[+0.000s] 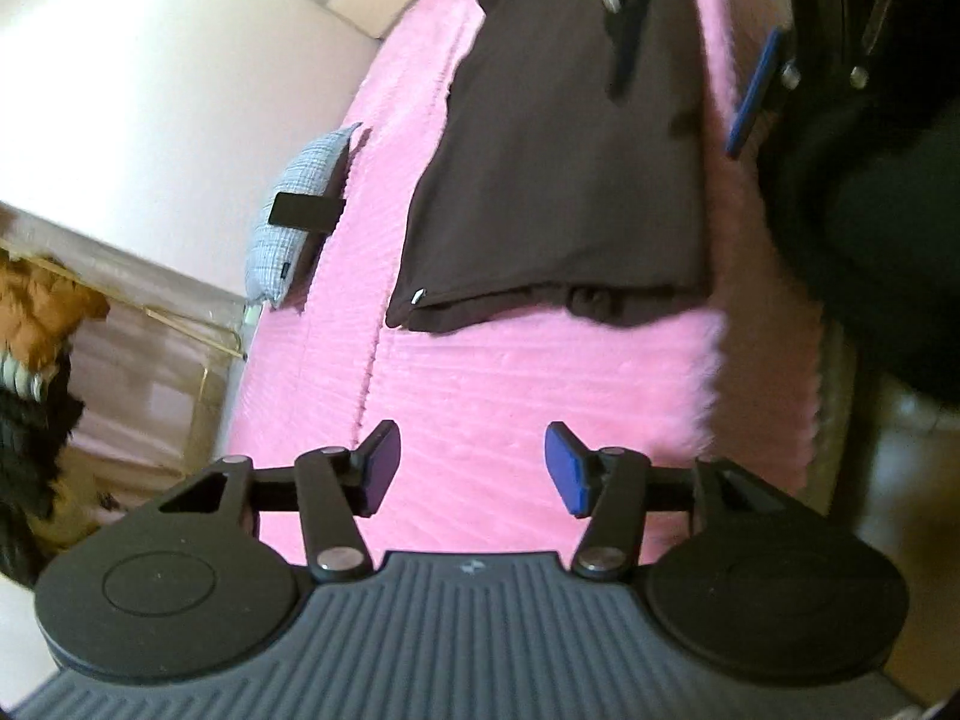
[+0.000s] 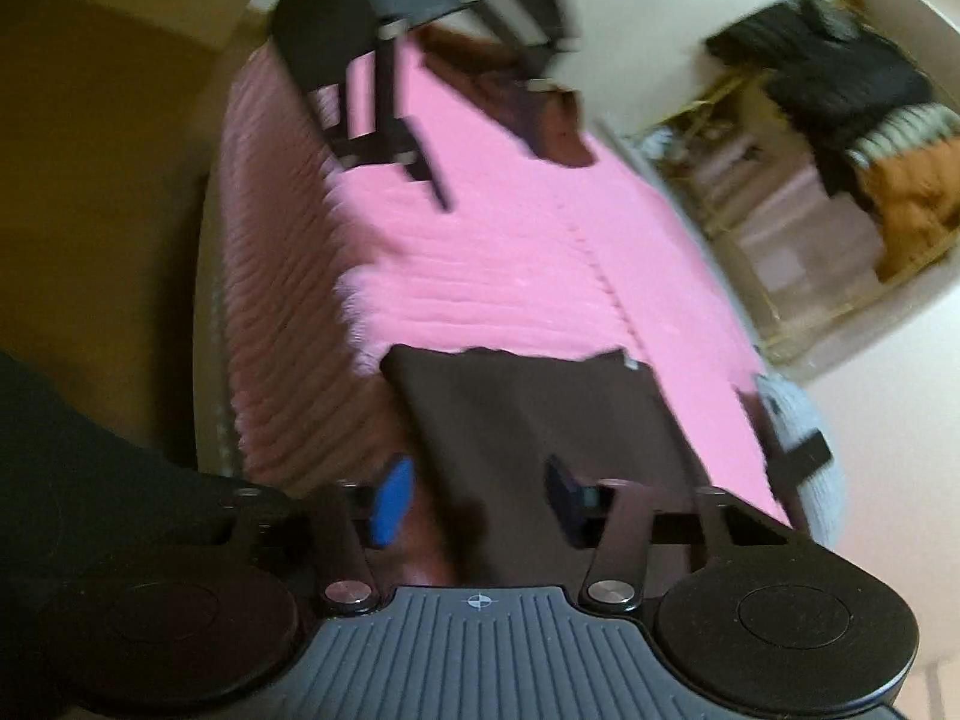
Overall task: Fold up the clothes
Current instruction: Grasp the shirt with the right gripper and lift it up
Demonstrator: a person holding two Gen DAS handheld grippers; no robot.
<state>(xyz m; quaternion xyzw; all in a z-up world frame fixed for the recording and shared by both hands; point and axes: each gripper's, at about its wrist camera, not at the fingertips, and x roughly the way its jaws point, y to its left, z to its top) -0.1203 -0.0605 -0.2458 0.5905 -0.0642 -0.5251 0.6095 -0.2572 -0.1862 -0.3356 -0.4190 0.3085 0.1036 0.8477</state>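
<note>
Judging by the lie of things, one fold looks finished and both tongs are released. Nearest in the left wrist view, the left gripper [image 1: 473, 468] hangs with jaws apart over bare pink blanket [image 1: 480, 384], nothing between them. Beyond it the brown garment [image 1: 558, 180] lies flat as a tidy rectangle near the blanket's right edge. The right gripper [image 2: 480, 498] hovers over that garment's near end, jaws parted, pads not pressing cloth. Farther off, a checked bundle [image 1: 294, 222] sits at the left edge. Another brown piece [image 2: 540, 102] at the far end probably awaits folding.
</note>
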